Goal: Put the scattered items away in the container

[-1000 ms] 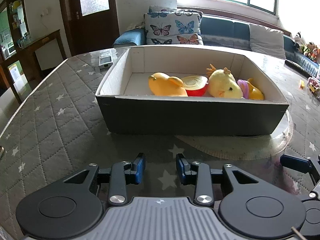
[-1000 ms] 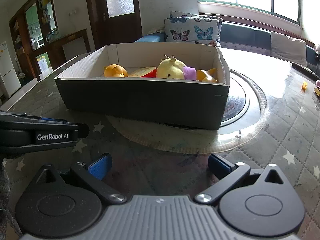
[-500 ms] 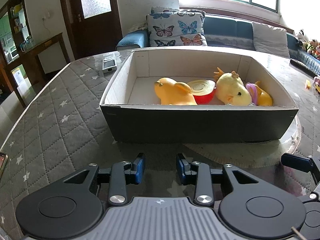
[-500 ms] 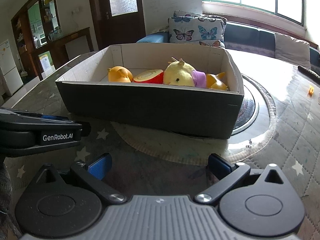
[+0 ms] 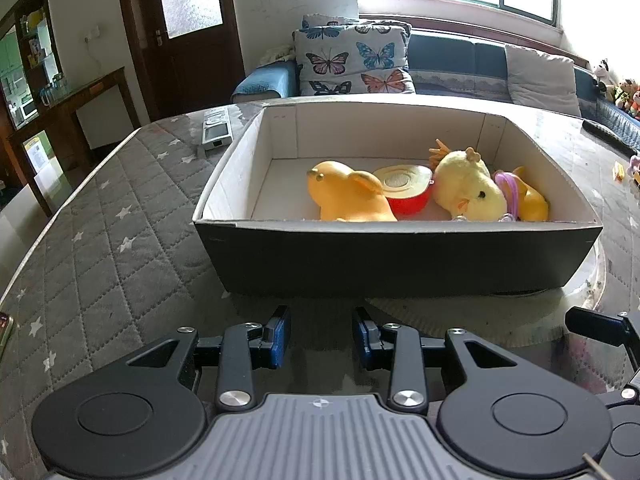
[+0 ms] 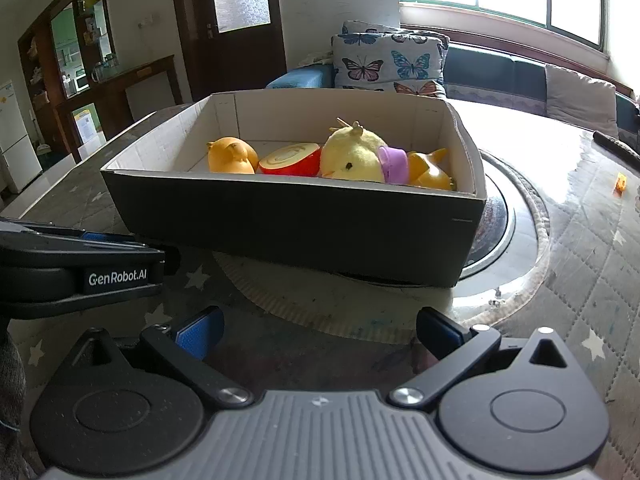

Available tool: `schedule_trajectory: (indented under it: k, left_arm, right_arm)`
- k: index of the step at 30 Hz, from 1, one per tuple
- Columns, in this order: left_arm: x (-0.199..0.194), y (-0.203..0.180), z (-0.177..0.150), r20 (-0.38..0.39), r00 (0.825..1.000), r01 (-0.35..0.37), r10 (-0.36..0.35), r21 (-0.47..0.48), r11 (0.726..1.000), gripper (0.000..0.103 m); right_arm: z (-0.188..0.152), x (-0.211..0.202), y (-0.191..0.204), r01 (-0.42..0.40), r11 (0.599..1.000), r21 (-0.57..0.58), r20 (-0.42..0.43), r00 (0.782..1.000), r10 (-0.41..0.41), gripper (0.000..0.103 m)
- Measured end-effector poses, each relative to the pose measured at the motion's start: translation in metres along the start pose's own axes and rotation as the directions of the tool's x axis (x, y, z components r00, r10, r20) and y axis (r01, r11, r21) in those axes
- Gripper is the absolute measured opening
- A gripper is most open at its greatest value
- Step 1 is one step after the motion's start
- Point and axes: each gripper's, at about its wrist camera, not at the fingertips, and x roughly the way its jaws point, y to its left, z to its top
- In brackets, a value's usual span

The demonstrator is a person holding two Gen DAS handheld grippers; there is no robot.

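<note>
**Q:** Where do the task's items lie, relative to each gripper?

**A:** All lie ahead of the fingertips, inside the cardboard box (image 5: pixel 400 256): orange toy (image 5: pixel 348 196), red-rimmed cup (image 5: pixel 408 194), yellow plush chick (image 5: pixel 466 192), purple ring (image 6: pixel 394 166), and a second orange toy (image 6: pixel 430 172) at the far right end. No toy shows on the cloth close in front of either gripper.

**Q:** State of the grippers?

**A:** Left gripper (image 5: pixel 321 338): fingers parted narrowly, nothing between them. Right gripper (image 6: pixel 318 332): spread wide, empty.

**Q:** How would the items likely handle?

**A:** The plush looks soft and light; pinch its body. The orange toys look smooth, perhaps slippery; grip the narrowest part. The cup appears rigid; take its rim.
</note>
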Motion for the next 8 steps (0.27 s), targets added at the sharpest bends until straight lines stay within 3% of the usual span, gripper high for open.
schedule_trajectory:
  k: [8]
  left_arm:
    - [0.0042, 0.0006, 0.0051, 0.001, 1.0, 0.006, -0.006, -0.008, 1.0, 0.036]
  right_arm:
    - [0.0036, 0.0038, -0.0019, 0.0, 1.0, 0.004, -0.001, 1.0, 0.0, 0.103]
